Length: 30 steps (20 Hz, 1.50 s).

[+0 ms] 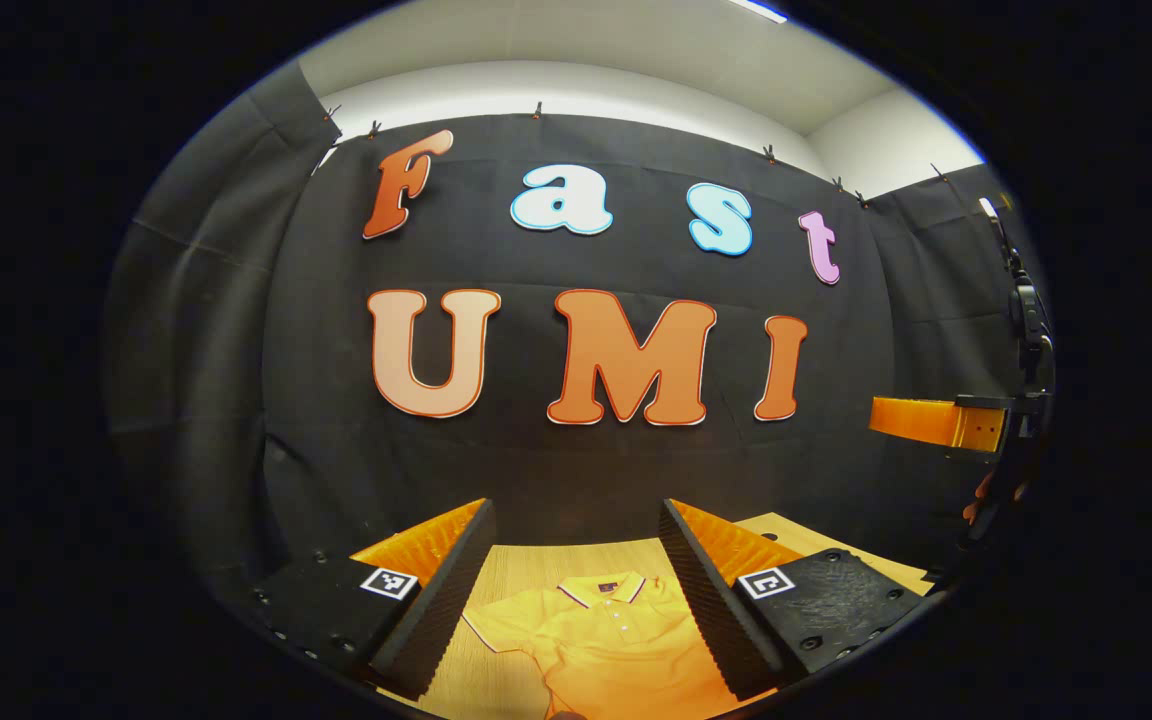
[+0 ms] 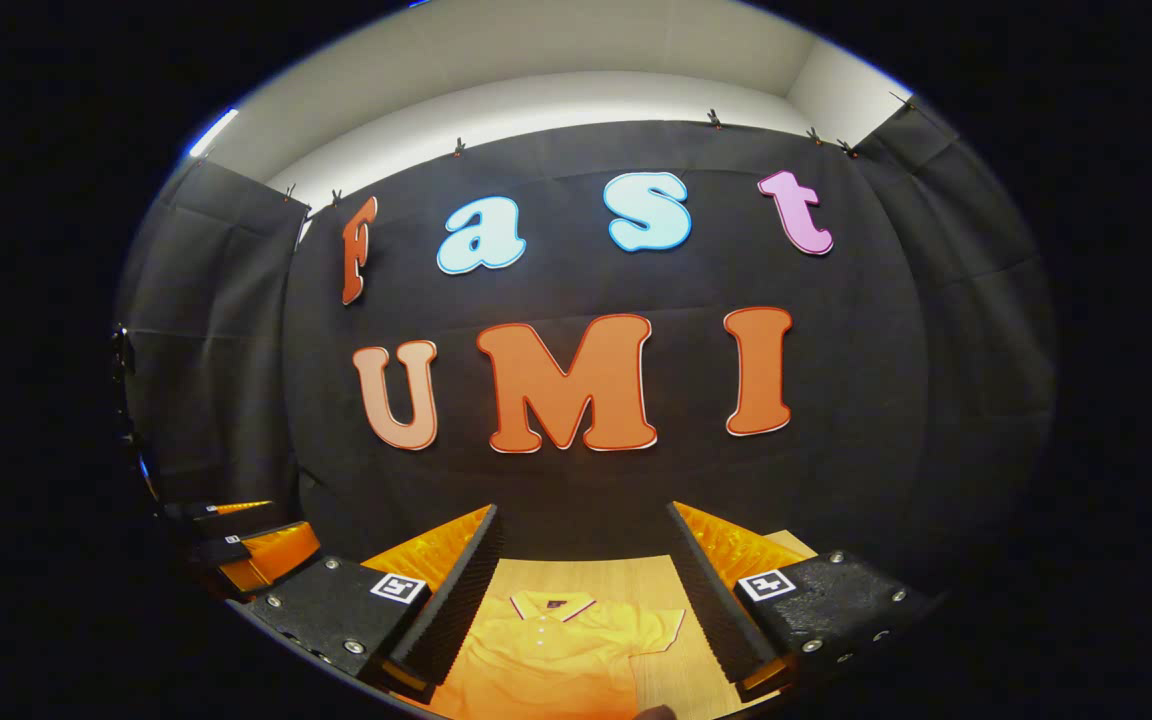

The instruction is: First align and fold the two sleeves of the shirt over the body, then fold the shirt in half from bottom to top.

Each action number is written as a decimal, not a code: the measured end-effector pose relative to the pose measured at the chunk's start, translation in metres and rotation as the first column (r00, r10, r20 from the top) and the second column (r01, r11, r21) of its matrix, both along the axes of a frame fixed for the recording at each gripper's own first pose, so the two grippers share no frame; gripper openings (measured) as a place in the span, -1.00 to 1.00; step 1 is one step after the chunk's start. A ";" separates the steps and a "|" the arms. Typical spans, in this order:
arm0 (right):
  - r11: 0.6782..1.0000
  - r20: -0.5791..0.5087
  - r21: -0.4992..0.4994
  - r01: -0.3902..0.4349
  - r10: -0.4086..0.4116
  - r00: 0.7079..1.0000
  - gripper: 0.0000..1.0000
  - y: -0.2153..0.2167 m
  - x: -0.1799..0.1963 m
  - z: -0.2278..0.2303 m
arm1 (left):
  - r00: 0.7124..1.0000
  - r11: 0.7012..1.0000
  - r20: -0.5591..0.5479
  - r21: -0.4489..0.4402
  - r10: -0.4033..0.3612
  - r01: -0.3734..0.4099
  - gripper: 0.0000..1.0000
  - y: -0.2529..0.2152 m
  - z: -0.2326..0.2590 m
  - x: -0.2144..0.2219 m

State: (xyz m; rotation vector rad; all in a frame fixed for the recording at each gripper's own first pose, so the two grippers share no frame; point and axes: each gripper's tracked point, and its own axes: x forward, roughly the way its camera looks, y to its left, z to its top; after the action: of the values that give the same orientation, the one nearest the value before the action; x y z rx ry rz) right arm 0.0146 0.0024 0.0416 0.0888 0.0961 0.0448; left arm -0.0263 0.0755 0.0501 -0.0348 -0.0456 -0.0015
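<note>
A light wooden table (image 1: 556,565) with a fine straight grain runs up to the foot of the black cloth wall (image 1: 586,470), and the same table (image 2: 586,575) meets the same wall (image 2: 596,480) in the right gripper view. The cloth hangs from small clips (image 1: 538,108) along its top edge and shows faint creases, with side panels folding forward at both ends. Above it stands a plain white wall (image 2: 556,105) under a pale ceiling (image 1: 586,40), where a bright strip light (image 1: 758,9) glows near the upper edge.
</note>
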 end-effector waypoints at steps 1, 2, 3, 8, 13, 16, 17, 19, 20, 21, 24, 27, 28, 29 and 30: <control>1.000 0.003 -0.005 -0.001 0.001 1.000 0.94 0.008 -0.002 -0.008 | 1.000 1.000 -0.014 0.002 0.000 0.000 1.00 0.003 -0.008 0.000; 1.000 -0.002 -0.013 0.002 -0.002 1.000 0.94 0.013 -0.004 -0.016 | 1.000 1.000 -0.020 0.002 -0.004 0.004 1.00 0.004 -0.013 -0.001; 1.000 -0.009 -0.030 0.003 -0.003 1.000 0.94 0.018 -0.005 -0.025 | 1.000 1.000 -0.020 0.003 -0.011 0.011 1.00 0.001 -0.018 -0.002; 0.997 -0.029 -0.081 -0.013 0.011 1.000 0.94 0.040 -0.005 -0.066 | 1.000 1.000 -0.027 0.004 -0.012 0.012 1.00 -0.006 -0.044 0.001; 0.994 -0.093 -0.070 -0.086 0.079 0.992 0.96 0.047 0.006 -0.117 | 0.998 0.998 -0.055 0.060 0.005 -0.002 1.00 -0.016 -0.057 0.012; 0.994 -0.160 -0.068 -0.088 0.076 0.984 0.96 0.023 0.020 -0.146 | 0.997 0.998 -0.064 0.044 0.046 -0.043 1.00 -0.014 -0.064 0.017; 0.994 -0.187 -0.070 -0.087 0.073 0.980 0.96 0.015 0.026 -0.159 | 0.996 0.997 -0.065 0.039 0.062 -0.059 1.00 -0.014 -0.066 0.018; 0.994 -0.243 -0.069 -0.087 0.068 0.968 0.96 0.000 0.040 -0.181 | 0.993 0.995 -0.065 0.039 0.095 -0.093 1.00 -0.011 -0.069 0.020; 0.994 -0.272 -0.065 -0.087 0.066 0.960 0.96 -0.007 0.047 -0.192 | 0.992 0.994 -0.070 0.038 0.108 -0.105 1.00 -0.013 -0.073 0.021; 0.995 -0.304 -0.054 -0.089 0.068 0.950 0.96 -0.012 0.053 -0.204 | 0.989 0.992 -0.085 0.037 0.121 -0.118 1.00 -0.013 -0.077 0.023; 0.996 -0.379 -0.022 -0.088 0.073 0.922 0.96 -0.027 0.081 -0.235 | 0.979 0.985 -0.105 0.034 0.174 -0.172 1.00 -0.007 -0.081 0.028; 0.995 -0.455 -0.007 -0.101 0.087 0.886 0.96 -0.036 0.104 -0.267 | 0.969 0.975 -0.111 0.034 0.221 -0.218 1.00 -0.001 -0.081 0.034; 0.994 -0.480 -0.010 -0.106 0.088 0.873 0.96 -0.038 0.109 -0.277 | 0.967 0.973 -0.110 0.036 0.231 -0.229 1.00 0.001 -0.079 0.037; 0.993 -0.505 -0.014 -0.117 0.094 0.858 0.96 -0.041 0.116 -0.286 | 0.964 0.969 -0.107 0.039 0.245 -0.242 1.00 0.003 -0.078 0.039; 0.992 -0.529 -0.018 -0.121 0.093 0.843 0.95 -0.046 0.123 -0.297 | 0.960 0.966 -0.108 0.043 0.260 -0.257 1.00 0.007 -0.075 0.040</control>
State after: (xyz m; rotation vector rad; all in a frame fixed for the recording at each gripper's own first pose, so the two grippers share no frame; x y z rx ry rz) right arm 0.1372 -0.0434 -0.2552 0.0424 0.6581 0.1300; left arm 0.0139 0.0829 -0.0250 -0.0003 0.0634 0.2615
